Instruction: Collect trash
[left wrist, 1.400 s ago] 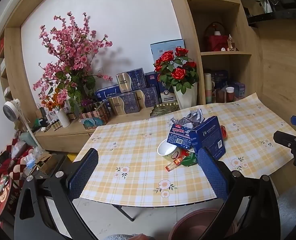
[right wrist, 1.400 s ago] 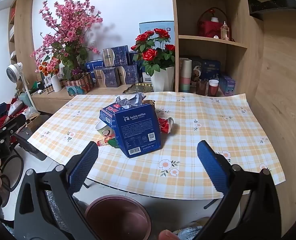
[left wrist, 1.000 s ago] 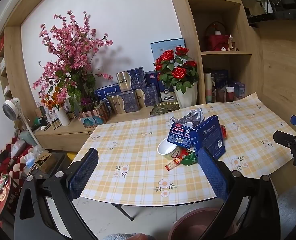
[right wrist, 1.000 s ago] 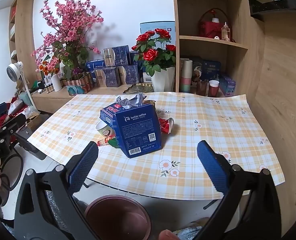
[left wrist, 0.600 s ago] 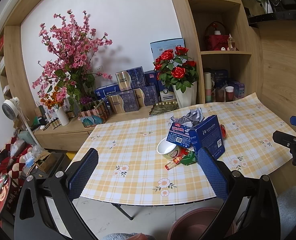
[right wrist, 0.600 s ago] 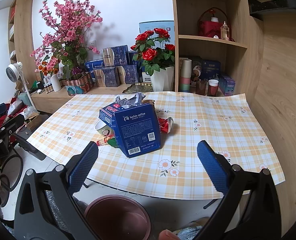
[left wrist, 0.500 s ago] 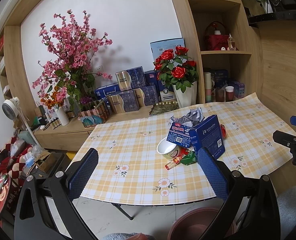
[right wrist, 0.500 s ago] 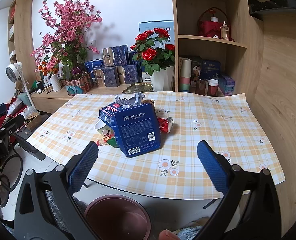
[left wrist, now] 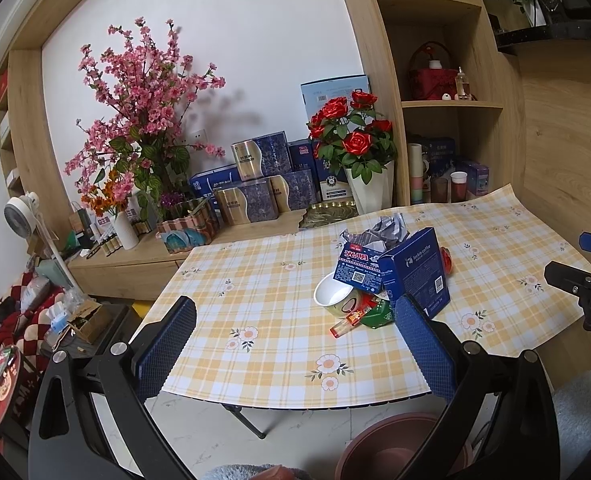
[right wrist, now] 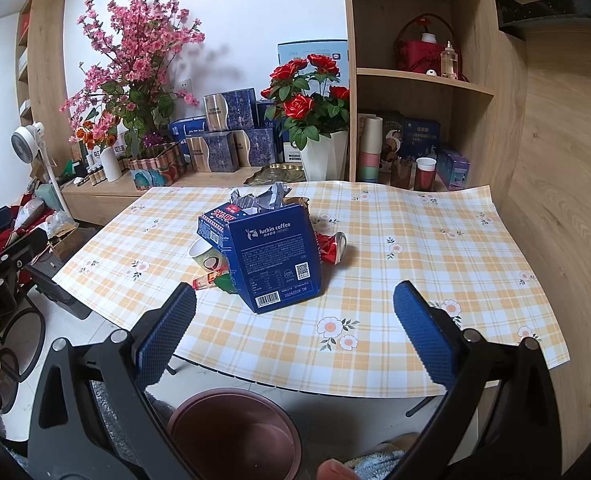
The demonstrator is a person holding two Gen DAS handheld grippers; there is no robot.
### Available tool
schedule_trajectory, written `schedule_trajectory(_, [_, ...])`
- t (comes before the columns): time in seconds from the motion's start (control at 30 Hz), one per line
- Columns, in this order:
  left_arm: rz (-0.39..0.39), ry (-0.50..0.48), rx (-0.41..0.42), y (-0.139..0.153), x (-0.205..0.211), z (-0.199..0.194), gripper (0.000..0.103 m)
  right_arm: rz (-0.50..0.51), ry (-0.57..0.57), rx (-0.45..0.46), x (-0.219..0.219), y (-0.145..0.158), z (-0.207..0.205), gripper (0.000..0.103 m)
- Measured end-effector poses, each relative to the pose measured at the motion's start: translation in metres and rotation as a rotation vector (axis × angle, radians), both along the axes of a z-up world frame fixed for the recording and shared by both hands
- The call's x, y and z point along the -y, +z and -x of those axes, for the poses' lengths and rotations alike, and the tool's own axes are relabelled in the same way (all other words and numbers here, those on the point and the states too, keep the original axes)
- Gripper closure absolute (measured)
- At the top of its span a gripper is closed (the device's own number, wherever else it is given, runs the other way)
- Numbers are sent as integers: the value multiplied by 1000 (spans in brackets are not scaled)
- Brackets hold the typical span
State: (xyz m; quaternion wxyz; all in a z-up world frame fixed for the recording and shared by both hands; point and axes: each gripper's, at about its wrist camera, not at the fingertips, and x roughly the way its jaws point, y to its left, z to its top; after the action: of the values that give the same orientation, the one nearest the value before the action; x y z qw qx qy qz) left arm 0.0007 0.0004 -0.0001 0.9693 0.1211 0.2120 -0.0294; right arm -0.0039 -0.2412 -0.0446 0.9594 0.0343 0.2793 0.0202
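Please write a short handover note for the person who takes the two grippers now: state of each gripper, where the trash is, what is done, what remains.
Left gripper: open, empty, short of the table.
Right gripper: open, empty, facing the pile.
Trash sits in one pile mid-table on the checked tablecloth: large blue coffee box, smaller blue box behind it, crumpled paper on top, tipped cup, red wrapper, small red and green wrappers at the front.
Brown bin stands on the floor below the near table edge; it looks empty.
Done: nothing collected yet.
Left: move every piece into the bin.
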Motion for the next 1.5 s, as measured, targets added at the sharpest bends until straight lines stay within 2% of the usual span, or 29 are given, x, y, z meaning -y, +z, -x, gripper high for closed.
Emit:
schedule_trajectory(1.2, [1,1,-8,0,0,0,5,3,1,-5,1,-3,-1,6])
schedule_trajectory(1.27, [3,0,-10,-22,0,-3,5,3,0,-7,2,-4,-1,6])
schedule_trajectory(1.4, [3,1,-13,-25,-2,-2,5,1,2,-11,4,-7,-1,6])
schedule_trajectory(1.43, [4,2,-17,-25,-4,-1,5,3,4,-15,-7,-19,-3,6])
schedule_trajectory(1.5, [7,6,-25,-29,-5,-8,5,0,7,-21,-7,-24,-4,6])
